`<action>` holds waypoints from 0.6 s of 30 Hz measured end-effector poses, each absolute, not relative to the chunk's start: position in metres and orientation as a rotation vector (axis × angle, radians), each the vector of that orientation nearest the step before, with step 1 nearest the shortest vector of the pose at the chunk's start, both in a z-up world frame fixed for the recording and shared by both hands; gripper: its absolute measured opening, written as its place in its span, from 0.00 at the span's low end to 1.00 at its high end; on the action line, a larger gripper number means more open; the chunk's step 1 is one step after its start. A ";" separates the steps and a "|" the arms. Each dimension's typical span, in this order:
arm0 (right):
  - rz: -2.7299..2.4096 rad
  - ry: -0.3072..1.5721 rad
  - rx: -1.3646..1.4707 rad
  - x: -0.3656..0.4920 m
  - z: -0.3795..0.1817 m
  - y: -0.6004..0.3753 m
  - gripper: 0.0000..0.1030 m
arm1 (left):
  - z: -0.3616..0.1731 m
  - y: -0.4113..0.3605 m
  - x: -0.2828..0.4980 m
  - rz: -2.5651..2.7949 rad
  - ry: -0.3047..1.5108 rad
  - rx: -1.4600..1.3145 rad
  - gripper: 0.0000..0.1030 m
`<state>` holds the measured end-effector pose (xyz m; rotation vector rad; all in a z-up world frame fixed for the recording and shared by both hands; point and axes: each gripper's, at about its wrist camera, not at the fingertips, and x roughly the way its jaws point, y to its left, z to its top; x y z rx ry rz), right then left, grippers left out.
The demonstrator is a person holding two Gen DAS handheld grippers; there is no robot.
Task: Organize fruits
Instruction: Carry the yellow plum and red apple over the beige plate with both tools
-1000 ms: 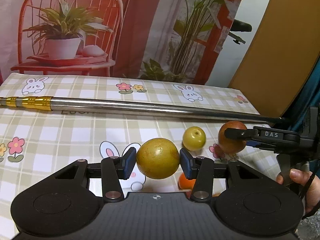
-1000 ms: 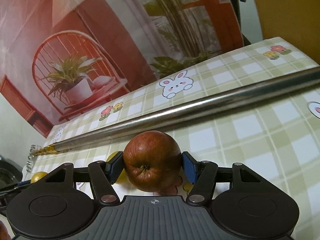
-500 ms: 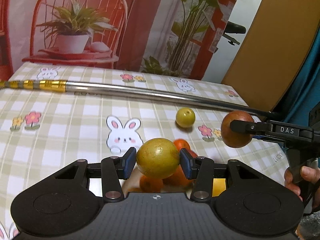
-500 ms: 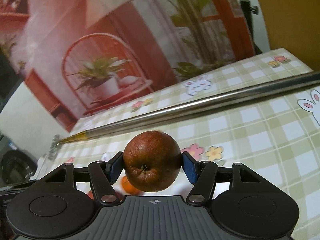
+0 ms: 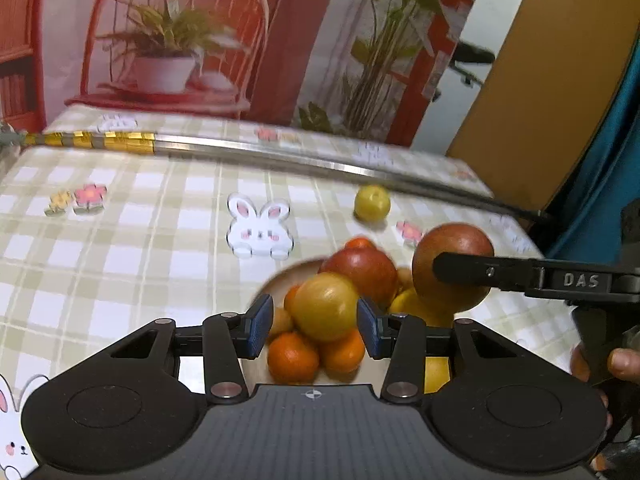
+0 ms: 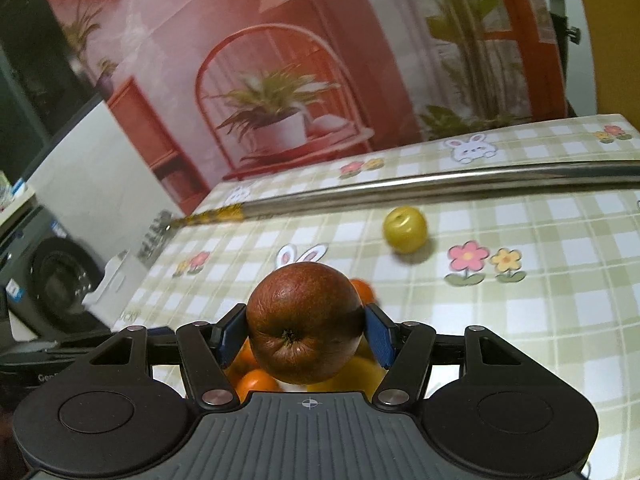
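Checked tablecloth carries a bowl heaped with oranges, a red apple and yellow fruit. Over the bowl, the left gripper has just been closing slightly; a yellow-green fruit sits between its jaws, one pad clear of it. Right of the bowl, the right gripper pinches a dark red apple. Beyond the bowl lies a small yellow fruit.

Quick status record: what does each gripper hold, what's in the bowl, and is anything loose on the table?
left gripper: jaws just closing; yellow-green fruit between them, gap at one pad, looks unclamped
right gripper: shut on brown-red apple
bowl: piled oranges, red apple
loose: small yellow fruit on tablecloth, near metal pole
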<state>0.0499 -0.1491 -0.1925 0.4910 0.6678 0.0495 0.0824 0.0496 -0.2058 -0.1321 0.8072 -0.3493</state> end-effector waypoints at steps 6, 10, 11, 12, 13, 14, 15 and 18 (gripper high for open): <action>0.062 0.714 0.467 0.049 -0.198 -0.132 0.56 | -0.218 0.057 0.079 -0.339 0.822 -0.188 0.45; 0.069 0.734 0.442 0.050 -0.199 -0.125 0.56 | -0.215 0.057 0.076 -0.332 0.804 -0.186 0.45; 0.071 0.741 0.431 0.051 -0.199 -0.122 0.56 | -0.215 0.058 0.075 -0.330 0.804 -0.188 0.46; 0.073 0.748 0.417 0.051 -0.200 -0.119 0.56 | -0.216 0.058 0.074 -0.327 0.805 -0.188 0.46; 0.077 0.754 0.406 0.051 -0.201 -0.116 0.56 | -0.216 0.058 0.074 -0.323 0.808 -0.190 0.48; 0.080 0.761 0.397 0.053 -0.202 -0.113 0.56 | -0.217 0.059 0.073 -0.319 0.808 -0.192 0.51; 0.086 0.769 0.387 0.054 -0.203 -0.111 0.56 | -0.217 0.059 0.072 -0.314 0.806 -0.193 0.53; 0.089 0.778 0.325 0.056 -0.203 -0.102 0.57 | -0.214 0.062 0.069 -0.290 0.788 -0.187 0.61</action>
